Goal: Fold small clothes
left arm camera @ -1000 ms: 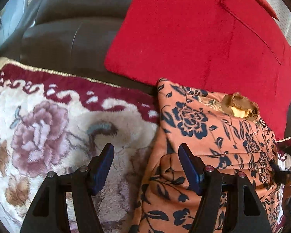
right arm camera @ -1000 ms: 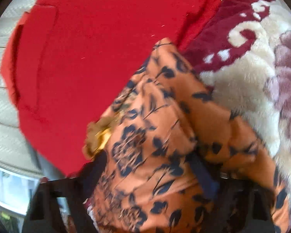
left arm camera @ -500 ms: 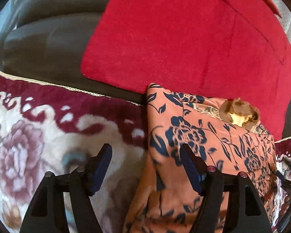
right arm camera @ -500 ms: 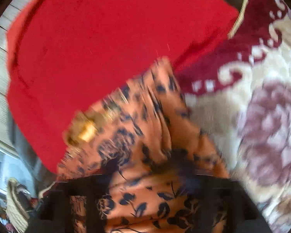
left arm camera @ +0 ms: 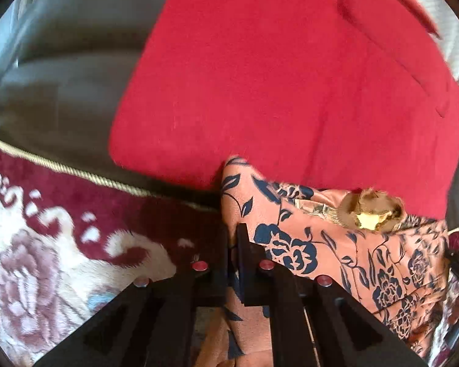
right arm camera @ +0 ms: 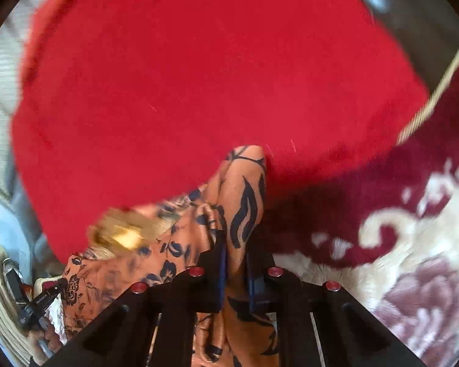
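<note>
An orange garment with dark blue flowers point(left arm camera: 336, 244) lies partly folded on a floral plush blanket point(left arm camera: 46, 260), its far corner against a red cushion point(left arm camera: 290, 76). A gold ornament point(left arm camera: 370, 217) sits on its upper part. My left gripper point(left arm camera: 232, 244) is shut on the garment's left edge near the top corner. In the right wrist view my right gripper point(right arm camera: 235, 253) is shut on a bunched fold of the same garment point(right arm camera: 241, 202), which rises between the fingers.
The red cushion point(right arm camera: 199, 76) leans on a dark leather sofa back point(left arm camera: 61, 61) behind the garment. The blanket's maroon border with cord trim point(left arm camera: 76, 171) runs along the sofa. The blanket point(right arm camera: 397, 260) spreads to the right in the right wrist view.
Both grippers were open around the garment and have closed on its edges. Both have moved forward toward the red cushion.
</note>
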